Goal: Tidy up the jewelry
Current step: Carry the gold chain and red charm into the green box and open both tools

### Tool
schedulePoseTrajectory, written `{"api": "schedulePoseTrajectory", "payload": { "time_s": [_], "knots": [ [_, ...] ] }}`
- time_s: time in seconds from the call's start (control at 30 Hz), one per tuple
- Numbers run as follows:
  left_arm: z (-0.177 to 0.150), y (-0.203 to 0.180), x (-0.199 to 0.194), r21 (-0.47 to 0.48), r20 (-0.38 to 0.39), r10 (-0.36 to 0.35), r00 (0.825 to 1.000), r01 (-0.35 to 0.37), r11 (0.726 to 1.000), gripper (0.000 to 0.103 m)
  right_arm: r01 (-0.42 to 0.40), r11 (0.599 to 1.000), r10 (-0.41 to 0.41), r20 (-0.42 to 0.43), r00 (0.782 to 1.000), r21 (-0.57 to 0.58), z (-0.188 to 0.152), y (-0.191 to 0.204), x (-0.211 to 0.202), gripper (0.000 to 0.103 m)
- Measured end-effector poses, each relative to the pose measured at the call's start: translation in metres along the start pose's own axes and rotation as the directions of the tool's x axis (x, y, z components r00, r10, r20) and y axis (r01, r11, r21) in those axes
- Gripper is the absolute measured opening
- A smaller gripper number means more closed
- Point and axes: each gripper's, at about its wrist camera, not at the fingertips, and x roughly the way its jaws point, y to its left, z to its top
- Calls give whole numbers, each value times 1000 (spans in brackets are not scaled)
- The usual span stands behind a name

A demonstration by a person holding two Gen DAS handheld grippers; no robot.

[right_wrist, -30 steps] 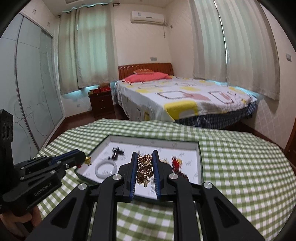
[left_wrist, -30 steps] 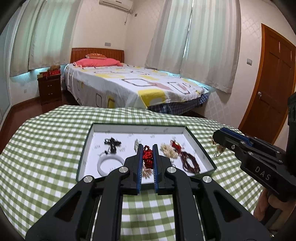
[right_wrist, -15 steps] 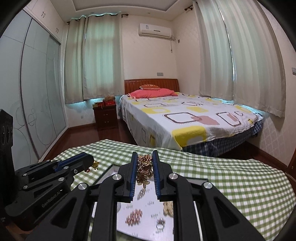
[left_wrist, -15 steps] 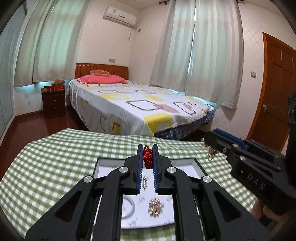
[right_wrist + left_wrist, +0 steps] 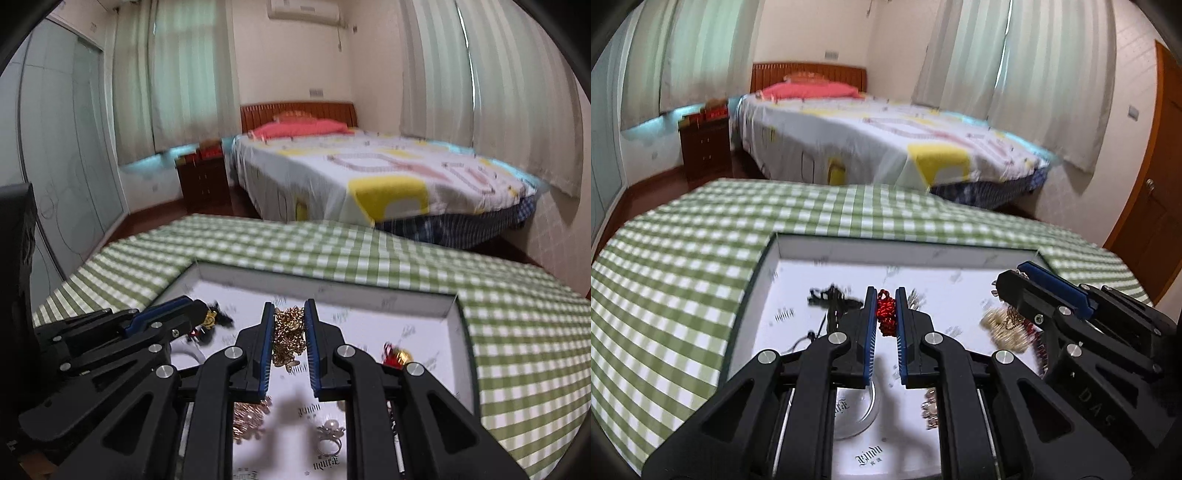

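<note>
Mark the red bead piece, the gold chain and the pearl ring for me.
red bead piece (image 5: 885,311), left wrist view, on the beads between the left fingers.
gold chain (image 5: 289,338), right wrist view, on the bunched links between the right fingers.
pearl ring (image 5: 331,432), right wrist view, on its pearl cluster.

Black right gripper (image 5: 1012,286) body: embossed "DAS", legible in left wrist view. White shallow tray (image 5: 905,254) floor: black gothic print approx. "Jindu"; repeated in right view, upside down.
</note>
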Motion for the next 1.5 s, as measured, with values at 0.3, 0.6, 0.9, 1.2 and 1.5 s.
{"api": "schedulePoseTrajectory", "payload": {
  "time_s": [0.3, 0.6, 0.9, 1.2, 1.5],
  "knots": [
    [-5, 3, 32, 14, -85, 11, 996, -10, 1000, 10, 7, 1000, -5, -104, 995, 16, -14, -5, 29, 17],
    [-3, 1, 45, 26, -132, 22, 991, -19, 999, 10, 10, 1000, -5, -144, 990, 28, -18, -9, 36, 17],
    [-2, 0, 51, 33, -153, 17, 988, -12, 999, 12, 10, 999, -3, -173, 985, 40, -19, -10, 41, 17],
    [-4, -1, 51, 29, -165, 19, 986, -15, 999, 30, 12, 999, -3, -184, 983, 45, -20, -11, 43, 18],
    [-4, 5, 40, 16, -150, 34, 988, -32, 999, 54, 35, 997, -23, -168, 985, 67, -22, -19, 34, 32]
  ]
}}
